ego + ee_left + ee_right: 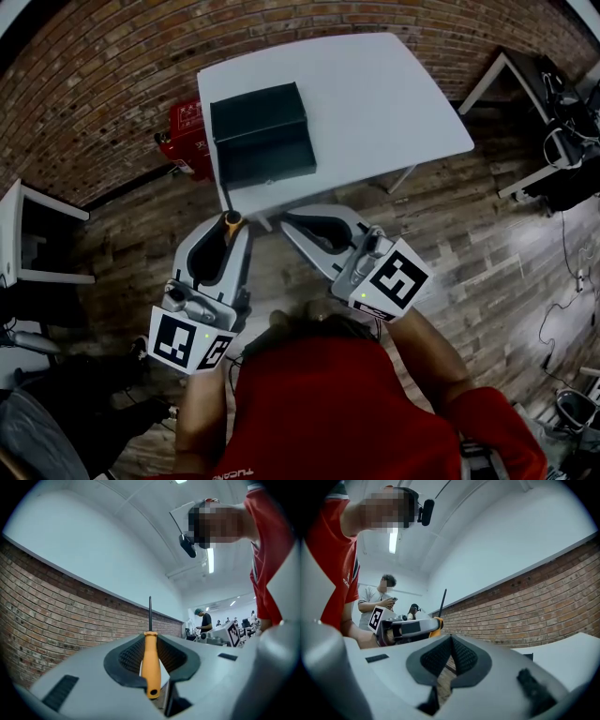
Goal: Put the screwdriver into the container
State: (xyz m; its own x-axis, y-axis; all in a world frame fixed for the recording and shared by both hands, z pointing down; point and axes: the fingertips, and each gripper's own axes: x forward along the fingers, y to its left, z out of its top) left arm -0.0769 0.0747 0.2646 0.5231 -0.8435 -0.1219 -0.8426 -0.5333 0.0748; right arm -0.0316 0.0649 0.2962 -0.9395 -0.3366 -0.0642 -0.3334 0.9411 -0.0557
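Note:
My left gripper [228, 228] is shut on a screwdriver [151, 663] with an orange handle and a thin dark shaft that points up past the jaw tips. In the head view its orange handle end [231, 221] shows at the jaw tips, just short of the white table's near edge. The container, a black open box [262, 134], rests on the left part of the white table [375, 94]. My right gripper [298, 222] is shut with nothing in it, beside the left one. In the right gripper view the left gripper [408, 629] and the screwdriver's shaft [442, 601] are seen.
A red box [187, 131] stands on the wooden floor left of the table. A white shelf [28, 234] is at the far left and desks with equipment [562, 122] at the right. A brick wall [94, 75] runs behind. Other people [204, 620] stand in the room.

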